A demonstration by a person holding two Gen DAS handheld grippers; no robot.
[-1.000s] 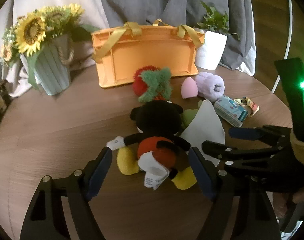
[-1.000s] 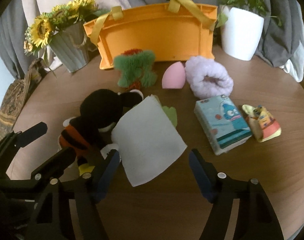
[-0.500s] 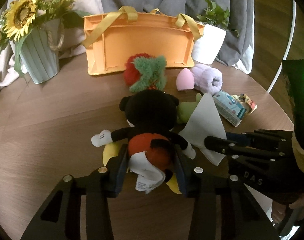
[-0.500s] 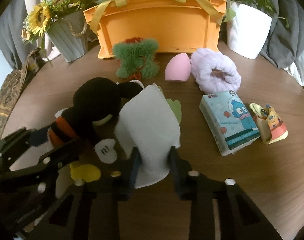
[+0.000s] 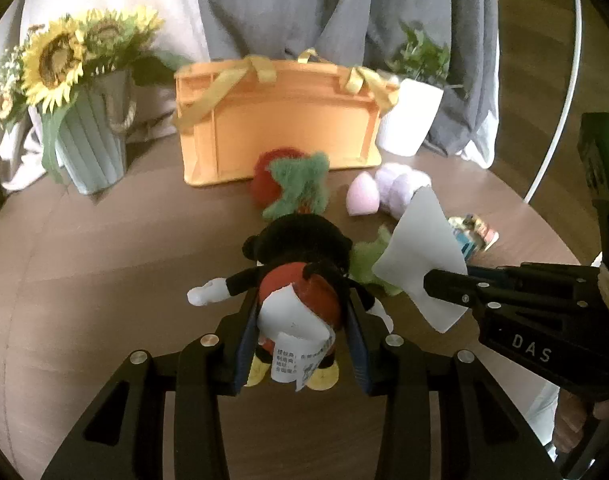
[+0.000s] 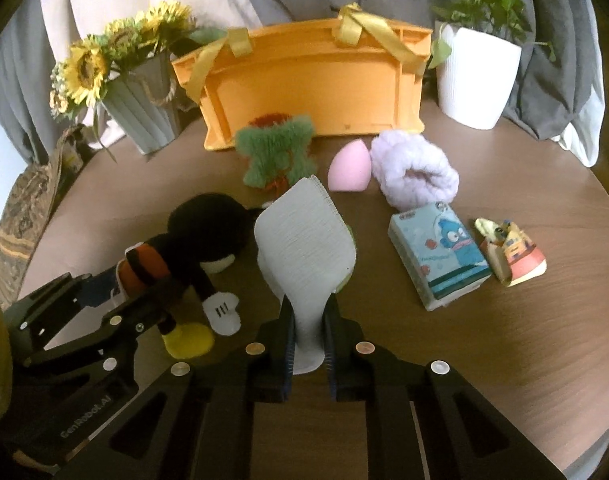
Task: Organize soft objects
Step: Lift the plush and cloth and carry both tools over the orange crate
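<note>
- The orange basket stands at the back of the round wooden table, in the same place as a second ago, with the sunflower vase to its left and the white plant pot to its right.
- The mouse plush, which lay flat on the table a second ago between wide-open jaws, is now clamped around its red body by the left gripper and raised a little, its label hanging down.
- The white cloth, lying flat a second ago, is now pinched at its near edge by the right gripper, whose jaws have closed narrow, and it stands up bent.
- The green plush, lilac scrunchie, tissue pack, pink sponge and small printed pouch lie unmoved on the table.
</note>
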